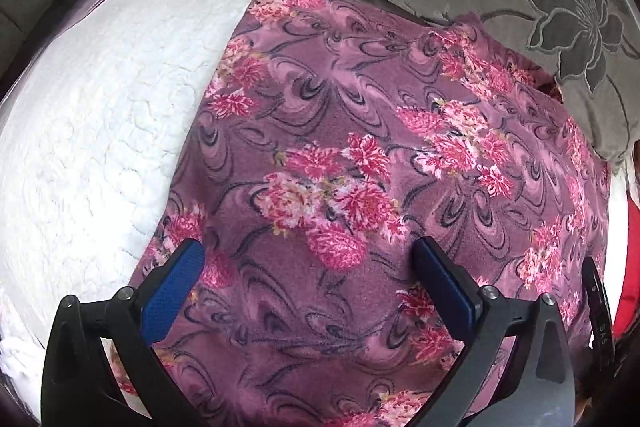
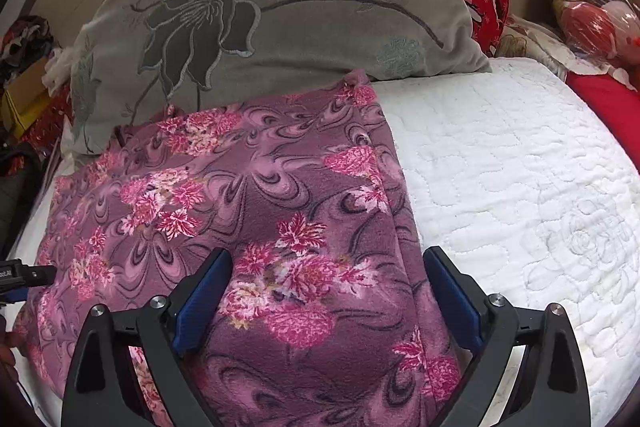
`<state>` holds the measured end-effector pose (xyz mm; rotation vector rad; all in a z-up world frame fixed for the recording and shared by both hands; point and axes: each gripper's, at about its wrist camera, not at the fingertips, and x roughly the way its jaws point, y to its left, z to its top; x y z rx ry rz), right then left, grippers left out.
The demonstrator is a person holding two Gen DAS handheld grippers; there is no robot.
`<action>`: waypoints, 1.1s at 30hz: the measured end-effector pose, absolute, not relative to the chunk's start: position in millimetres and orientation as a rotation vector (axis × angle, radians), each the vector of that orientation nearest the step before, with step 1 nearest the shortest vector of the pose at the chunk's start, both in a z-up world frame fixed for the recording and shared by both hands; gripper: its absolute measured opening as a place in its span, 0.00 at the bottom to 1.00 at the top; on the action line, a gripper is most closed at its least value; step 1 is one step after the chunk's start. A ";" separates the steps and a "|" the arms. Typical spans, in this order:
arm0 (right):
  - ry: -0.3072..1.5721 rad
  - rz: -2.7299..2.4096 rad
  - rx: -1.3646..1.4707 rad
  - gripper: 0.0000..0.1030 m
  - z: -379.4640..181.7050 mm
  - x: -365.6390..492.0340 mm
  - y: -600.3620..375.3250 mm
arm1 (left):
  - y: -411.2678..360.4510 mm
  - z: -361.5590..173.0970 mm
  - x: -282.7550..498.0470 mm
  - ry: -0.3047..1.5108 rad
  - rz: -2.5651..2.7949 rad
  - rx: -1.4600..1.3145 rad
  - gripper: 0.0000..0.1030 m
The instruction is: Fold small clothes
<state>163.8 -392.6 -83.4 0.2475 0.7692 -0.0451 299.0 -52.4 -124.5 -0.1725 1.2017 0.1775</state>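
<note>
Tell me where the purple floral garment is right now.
The purple floral garment lies flat on the white quilt, its far edge against the grey pillow; in the right wrist view it fills the left half.

Soft, even daylight fills both views; the white quilt (image 2: 520, 179) beyond the fingers (image 2: 452, 287) glares slightly. Fisheye bending and dark vignetting crowd the edges.

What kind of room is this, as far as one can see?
Probably a bedroom: a white quilted bedspread, a grey pillow with an embroidered flower and a purple floral fleece garment spread on the bed.
</note>
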 end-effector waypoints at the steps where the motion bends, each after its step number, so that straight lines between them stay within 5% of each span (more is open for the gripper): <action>1: 0.767 -0.041 0.254 0.94 -83.7 163.9 -393.0 | -52.3 -124.0 297.7 1.198 0.182 -0.172 1.00; 33: 0.890 -0.185 0.210 0.97 -60.3 168.3 -383.5 | -16.3 -92.3 276.1 1.132 -0.028 -0.164 1.00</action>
